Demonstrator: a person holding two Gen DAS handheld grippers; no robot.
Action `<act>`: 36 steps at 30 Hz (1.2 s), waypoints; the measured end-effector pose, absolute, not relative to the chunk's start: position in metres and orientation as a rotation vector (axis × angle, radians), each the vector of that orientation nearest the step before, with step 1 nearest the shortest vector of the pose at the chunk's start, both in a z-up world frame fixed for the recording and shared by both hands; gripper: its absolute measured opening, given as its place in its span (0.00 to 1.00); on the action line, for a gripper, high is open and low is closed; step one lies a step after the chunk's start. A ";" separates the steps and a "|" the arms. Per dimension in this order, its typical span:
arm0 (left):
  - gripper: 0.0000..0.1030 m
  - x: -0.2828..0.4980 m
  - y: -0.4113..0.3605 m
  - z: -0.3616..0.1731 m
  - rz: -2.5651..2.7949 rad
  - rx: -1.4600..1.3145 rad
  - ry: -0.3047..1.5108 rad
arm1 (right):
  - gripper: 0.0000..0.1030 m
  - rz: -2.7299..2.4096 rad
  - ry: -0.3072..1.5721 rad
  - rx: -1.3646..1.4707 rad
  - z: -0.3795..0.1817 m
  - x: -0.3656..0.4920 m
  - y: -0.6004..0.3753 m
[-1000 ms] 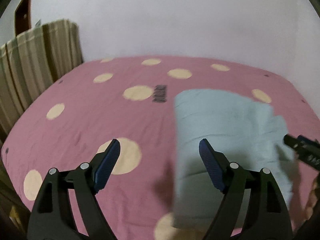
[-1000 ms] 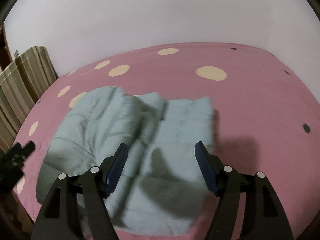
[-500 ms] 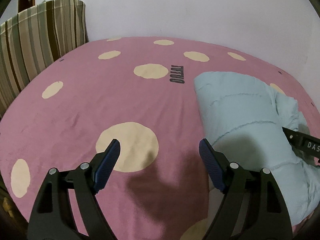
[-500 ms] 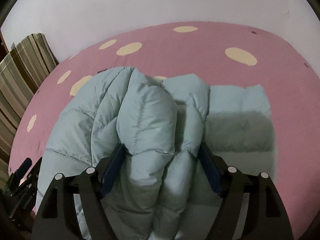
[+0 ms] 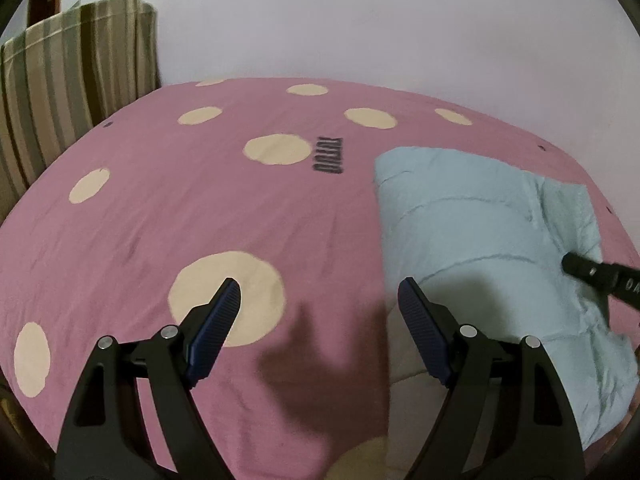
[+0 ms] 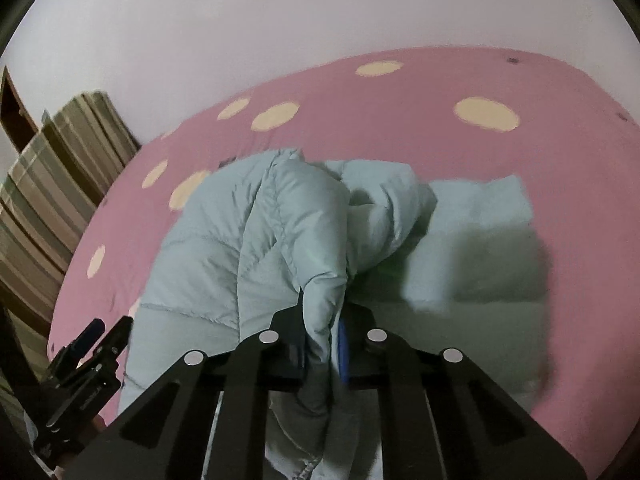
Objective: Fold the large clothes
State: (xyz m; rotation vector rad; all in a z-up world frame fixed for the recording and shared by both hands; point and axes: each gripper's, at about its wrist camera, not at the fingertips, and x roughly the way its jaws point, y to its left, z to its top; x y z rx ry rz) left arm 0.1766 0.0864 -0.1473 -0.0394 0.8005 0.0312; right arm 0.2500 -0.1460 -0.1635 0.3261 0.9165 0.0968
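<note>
Quilted jacket (image 6: pixel 256 240), pale blue-green, puffy, lies on a bed with a pink sheet (image 5: pixel 200 208) bearing cream dots; it occupies the right part of the bed in the left wrist view (image 5: pixel 480 232) and the centre of the right wrist view. Right hand-held gripper (image 6: pixel 322 344): jaws closed nearly together, clamped on a bunched fold of the jacket, with fabric rising between the two fingers and draping up into a raised ridge. A blue pad (image 6: pixel 343 354) is visible pressed against the fold on one side. Beyond the pinched fold, a flatter portion of the jacket (image 6: pixel 480 208) lies spread on the sheet in shadow. Left hand-held gripper (image 5: pixel 316 312): jaws spread wide, nothing between them, held above the pink sheet just left of the jacket's edge; its right finger (image 5: pixel 420 332) overlaps the jacket edge in the view, contact cannot be told. Blue ribbed pads face inward on both fingers. A large cream dot (image 5: pixel 228 296) sits behind the left finger. Dark printed lettering (image 5: pixel 328 160) on the sheet lies near the jacket's far corner. Left gripper also appears at the lower left of the right wrist view (image 6: pixel 88 364). Tip of the right gripper shows at the right margin of the left wrist view (image 5: pixel 588 272), against the jacket. Striped fabric (image 5: pixel 72 80) stands at the bed's left side; plain white wall (image 5: pixel 360 20) behind.
</note>
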 end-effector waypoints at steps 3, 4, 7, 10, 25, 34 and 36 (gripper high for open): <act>0.79 0.178 0.065 -0.148 -0.024 -0.018 0.817 | 0.11 0.040 0.876 0.300 -0.152 0.239 -0.169; 0.79 0.179 0.057 -0.149 -0.038 -0.005 0.824 | 0.11 0.023 0.876 0.297 -0.152 0.236 -0.179; 0.79 0.179 0.033 -0.154 -0.069 0.044 0.830 | 0.11 -0.011 0.905 0.309 -0.165 0.232 -0.202; 0.79 0.181 0.015 -0.159 -0.067 0.098 0.829 | 0.11 -0.029 0.939 0.315 -0.185 0.236 -0.216; 0.80 0.209 -0.017 -0.209 -0.064 0.189 0.934 | 0.14 -0.020 0.996 0.313 -0.242 0.248 -0.229; 0.80 0.207 -0.018 -0.210 -0.066 0.190 0.918 | 0.18 -0.033 0.975 0.326 -0.240 0.245 -0.230; 0.79 0.205 -0.018 -0.207 -0.070 0.189 0.909 | 0.25 -0.040 0.969 0.326 -0.235 0.242 -0.231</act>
